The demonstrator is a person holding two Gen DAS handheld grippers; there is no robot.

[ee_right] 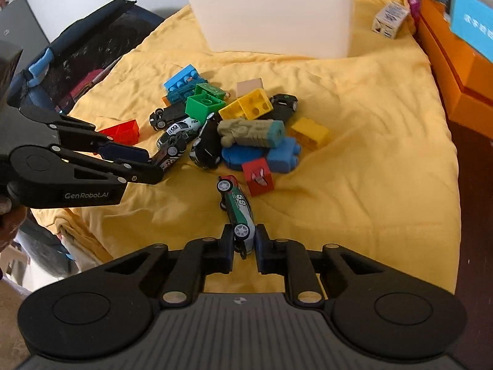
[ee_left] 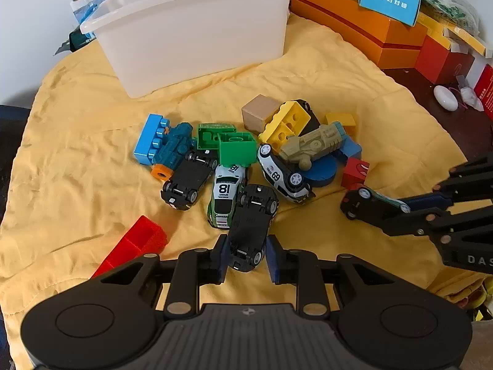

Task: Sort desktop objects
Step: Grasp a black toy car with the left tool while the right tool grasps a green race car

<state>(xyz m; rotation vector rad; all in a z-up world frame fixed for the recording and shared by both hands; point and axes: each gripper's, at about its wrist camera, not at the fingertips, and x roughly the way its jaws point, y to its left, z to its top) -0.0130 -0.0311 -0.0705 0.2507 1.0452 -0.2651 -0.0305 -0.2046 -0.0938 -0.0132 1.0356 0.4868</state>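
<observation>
A pile of toy cars and building blocks lies on a yellow cloth. My left gripper is shut on an upside-down black toy car at the near edge of the pile; it shows from the side in the right wrist view. My right gripper is shut on a green and white toy car numbered 69, lying on its side; it also shows in the left wrist view. A white bin stands behind the pile.
A red block lies left of my left gripper. A small red cube sits just beyond the green car. Orange boxes line the right edge. A small carton stands right of the bin. A dark bag sits off the cloth's left.
</observation>
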